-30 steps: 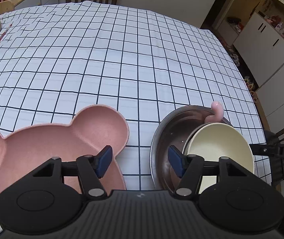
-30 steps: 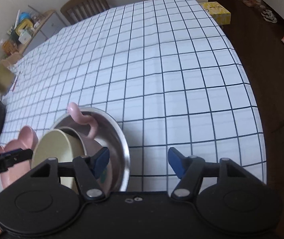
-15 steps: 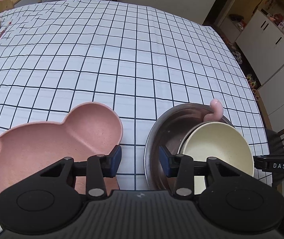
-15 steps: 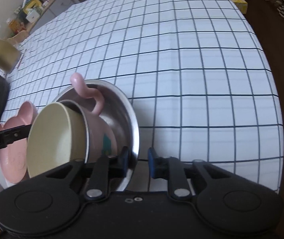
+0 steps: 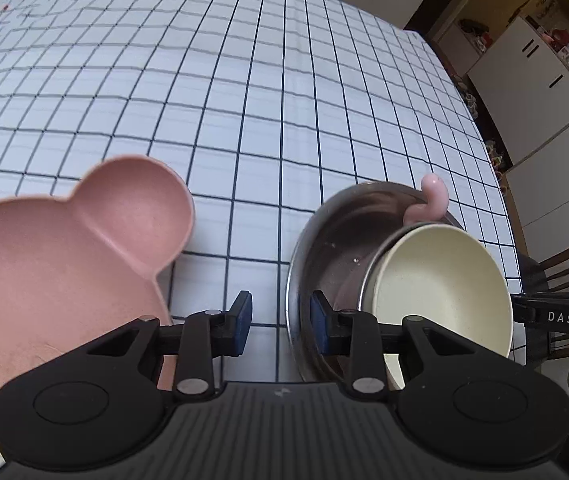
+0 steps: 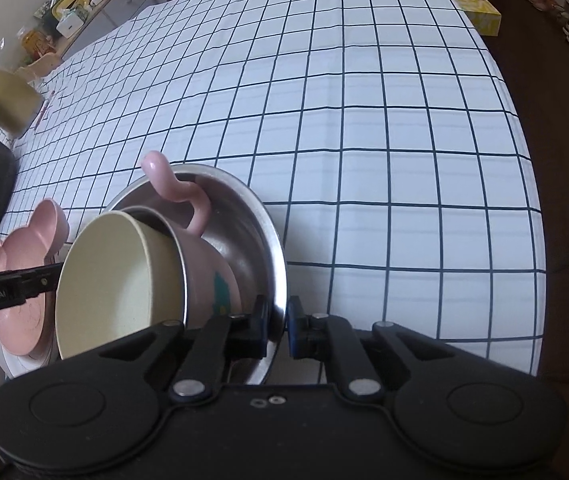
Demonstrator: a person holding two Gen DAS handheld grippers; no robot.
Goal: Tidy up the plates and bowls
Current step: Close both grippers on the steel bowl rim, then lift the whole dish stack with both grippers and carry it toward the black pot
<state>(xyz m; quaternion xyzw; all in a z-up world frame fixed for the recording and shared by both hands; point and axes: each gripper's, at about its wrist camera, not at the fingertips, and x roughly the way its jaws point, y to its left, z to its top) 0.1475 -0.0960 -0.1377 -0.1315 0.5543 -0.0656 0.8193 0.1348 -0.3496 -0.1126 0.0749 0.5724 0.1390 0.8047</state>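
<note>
Two handheld grippers work at opposite sides of a stainless steel bowl [image 5: 316,248] that sits on a table covered with a white, black-gridded tablecloth [image 5: 244,80]. In the left wrist view the bowl fills the lower right of the frame, and a pink mug [image 6: 208,268] with a cream interior and a curled pink handle [image 6: 180,192] lies tipped on its side inside it. The left gripper [image 5: 280,322], at the bottom centre of its view, straddles the bowl's near rim: one blue pad is inside the bowl and the other outside, with a visible gap, and the jaws are closing around the rim without yet pressing on it. In the right wrist view, the right gripper [image 6: 278,328] at the bottom centre has its jaws drawn narrow and pinched on the bowl's rim, one pad on each face of the metal. A pink bear-shaped plate [image 5: 64,256] lies on the cloth at the lower left of the left view, just beside the bowl but apart from it. The step in hand appears to be securing the bowl with both grippers before moving it. The next move likely calls for the left jaws to finish their grip, then a level, even lift, since the loose mug could roll or slide out if the bowl tilts.
</note>
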